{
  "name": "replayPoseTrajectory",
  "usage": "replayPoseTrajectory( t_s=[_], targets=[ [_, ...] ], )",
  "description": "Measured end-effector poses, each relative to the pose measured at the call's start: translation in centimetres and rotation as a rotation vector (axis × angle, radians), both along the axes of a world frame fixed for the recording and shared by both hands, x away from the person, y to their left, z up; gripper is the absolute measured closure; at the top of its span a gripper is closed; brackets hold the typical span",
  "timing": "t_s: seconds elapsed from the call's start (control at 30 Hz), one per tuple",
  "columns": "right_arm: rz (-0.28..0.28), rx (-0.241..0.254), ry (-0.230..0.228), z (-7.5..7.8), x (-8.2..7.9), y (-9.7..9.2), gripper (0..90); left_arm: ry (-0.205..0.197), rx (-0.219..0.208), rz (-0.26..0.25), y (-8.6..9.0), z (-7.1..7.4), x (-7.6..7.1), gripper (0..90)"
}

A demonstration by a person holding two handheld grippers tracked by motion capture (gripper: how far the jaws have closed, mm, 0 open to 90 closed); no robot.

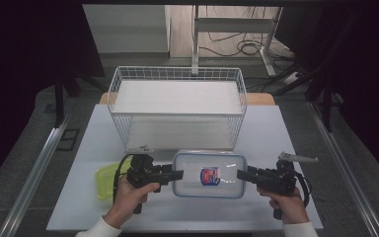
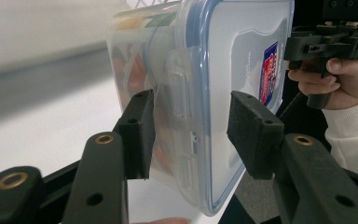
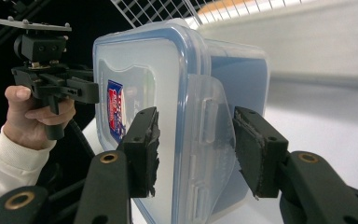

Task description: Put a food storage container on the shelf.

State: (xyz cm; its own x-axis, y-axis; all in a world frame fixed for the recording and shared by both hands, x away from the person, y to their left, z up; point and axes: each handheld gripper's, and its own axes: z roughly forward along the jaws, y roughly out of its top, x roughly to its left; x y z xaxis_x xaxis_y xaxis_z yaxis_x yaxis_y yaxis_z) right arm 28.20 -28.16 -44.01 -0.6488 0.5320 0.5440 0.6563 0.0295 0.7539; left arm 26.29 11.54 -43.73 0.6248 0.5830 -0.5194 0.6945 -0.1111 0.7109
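Pale, smooth table (image 1: 276, 133), rectangular, matt, with dark floor around it. At the far half, a white wire basket (image 1: 177, 106): open grid walls, box-shaped, broad side toward the person.

Just in front of the basket, a clear plastic container (image 1: 208, 174) with a blue-rimmed snap lid, rounded corners and a red-and-blue sticker (image 1: 210, 176) at the lid's centre. Rectangular, long axis running left to right across the table, lid facing up, short ends toward the two grippers. Whether resting on the table or lifted clear, cannot tell. Coloured contents dimly visible through the translucent wall in the left gripper view (image 2: 177, 93).

At the left short end, left gripper (image 1: 177, 174), black and angular, jaws roughly half open and straddling the container's side latch; one foam pad (image 2: 142, 133) against the wall, the other (image 2: 251, 133) close by the lid face, contact there unclear. At the right short end, right gripper (image 1: 242, 174), likewise about half open around the latch flap, rough worn pads (image 3: 144, 149) on either side of it; firm grip or mere touch, cannot tell.

Behind the left gripper, a yellow-green lid (image 1: 106, 180), flat and glossy, lying on the table just beside the container's left end, partly hidden by the hand (image 1: 128, 195).
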Motion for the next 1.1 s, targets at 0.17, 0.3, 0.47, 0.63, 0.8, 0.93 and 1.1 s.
replayPoseTrajectory(
  t_s=[0.17, 0.3, 0.47, 0.63, 0.8, 0.93, 1.1],
  targets=[
    [0.007, 0.006, -0.038, 2.0, 0.5, 0.7, 51.9, -0.043, 0.002, 0.011, 0.8, 2.5, 0.3, 52.3],
    [0.016, 0.005, -0.067, 3.7, 1.2, 1.4, 51.8, -0.069, -0.008, 0.021, 1.6, 4.1, 0.6, 52.6],
    [0.029, 0.01, -0.091, 5.6, 2.2, 2.5, 51.8, -0.095, -0.017, 0.029, 2.9, 5.9, 1.2, 53.1],
    [0.036, 0.015, -0.106, 6.9, 3.3, 3.5, 51.6, -0.104, -0.016, 0.04, 3.7, 7.1, 1.8, 53.4],
    [0.049, 0.02, -0.125, 8.5, 4.5, 4.7, 51.5, -0.12, -0.038, 0.048, 5.0, 8.7, 2.5, 53.9],
    [0.051, 0.024, -0.136, 9.2, 4.9, 5.1, 51.5, -0.133, -0.038, 0.051, 5.4, 9.4, 2.7, 54.1],
    [0.054, 0.023, -0.159, 10.5, 5.5, 5.5, 51.5, -0.146, -0.047, 0.053, 5.8, 10.4, 3.3, 54.1]
  ],
)
